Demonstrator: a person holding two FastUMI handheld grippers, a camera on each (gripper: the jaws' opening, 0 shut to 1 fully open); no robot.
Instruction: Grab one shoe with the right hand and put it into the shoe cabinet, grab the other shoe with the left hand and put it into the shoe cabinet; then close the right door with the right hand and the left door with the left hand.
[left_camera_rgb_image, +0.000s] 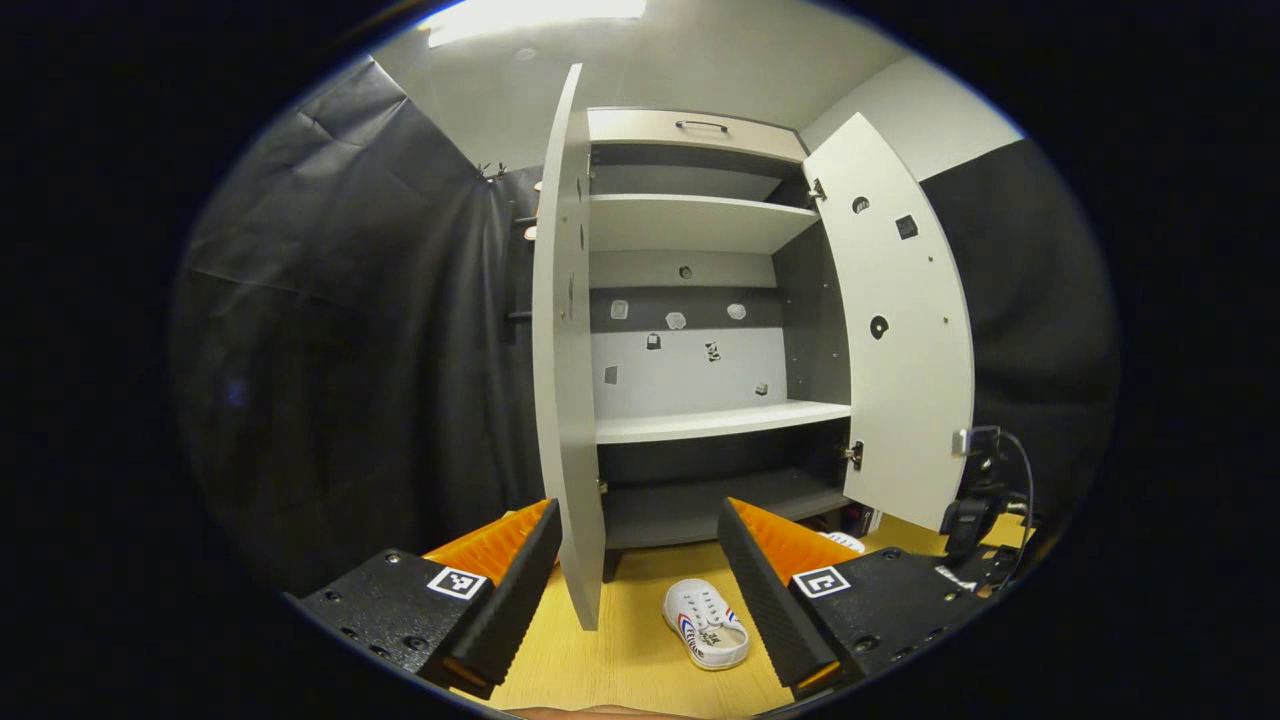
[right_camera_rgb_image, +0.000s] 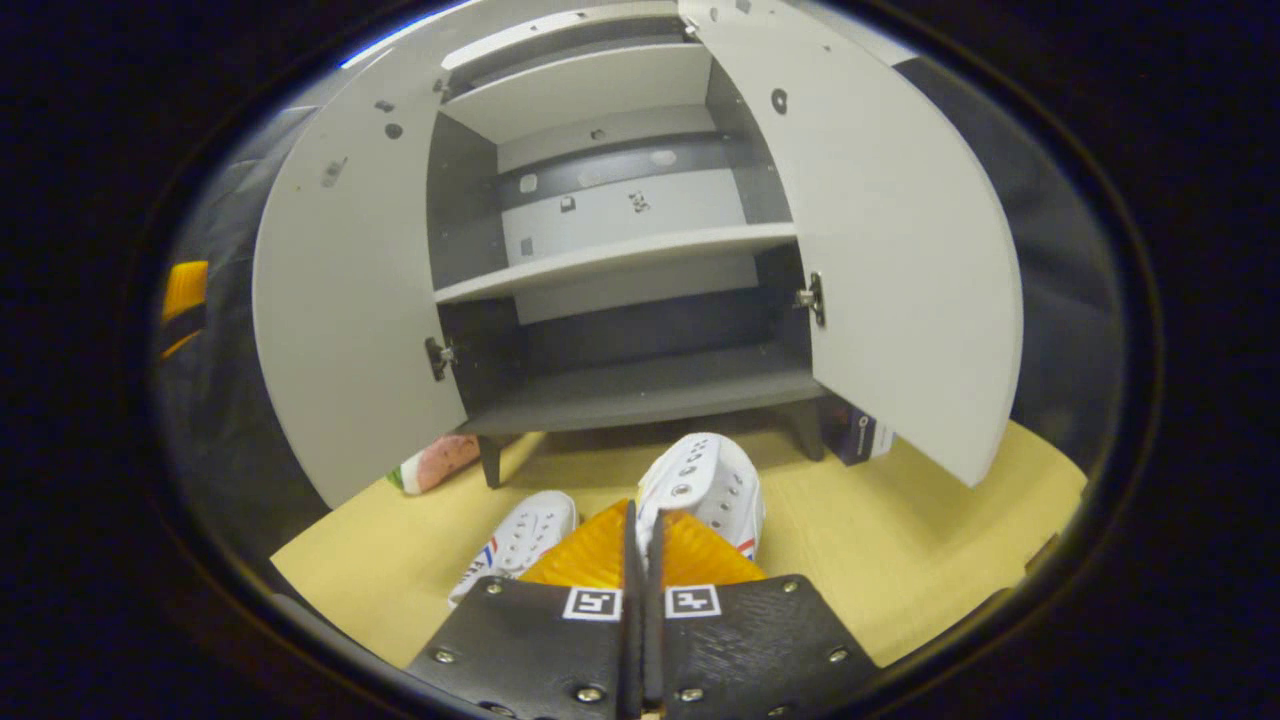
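Shoes sit on the yellow worktop (right_camera_rgb_image: 900, 560) in front of the open shoe cabinet (right_camera_rgb_image: 620, 250). In the right gripper view, going from left to right, the left door (right_camera_rgb_image: 350, 300) swings wide, with a pink and green object (right_camera_rgb_image: 435, 462) lying just under it beside the cabinet's front leg. Next comes the first shoe (right_camera_rgb_image: 520, 540), white with red and blue stripes, lying on the worktop toe toward the cabinet. Just right of it is the second shoe (right_camera_rgb_image: 705, 485), also white, its toe pointing at the dark bottom shelf (right_camera_rgb_image: 640, 385). The right tool (right_camera_rgb_image: 642, 545) points level toward the cabinet and its fingers are pressed nearly together over the near end of that second shoe; whether they pinch the shoe's edge or simply meet above it cannot be told. Farther right, the right door (right_camera_rgb_image: 900, 250) stands open, and a small dark box (right_camera_rgb_image: 855, 435) sits on the worktop behind its lower edge.

In the left gripper view the left tool (left_camera_rgb_image: 640, 570) is held back from the cabinet, aimed straight at it, with its fingers spread wide and nothing between them. The left door's edge hangs between the fingers, and a white shoe (left_camera_rgb_image: 705, 622) lies on the worktop near the right finger. A black device with a cable (left_camera_rgb_image: 975, 500) stands at the worktop's right edge, beyond the right door.
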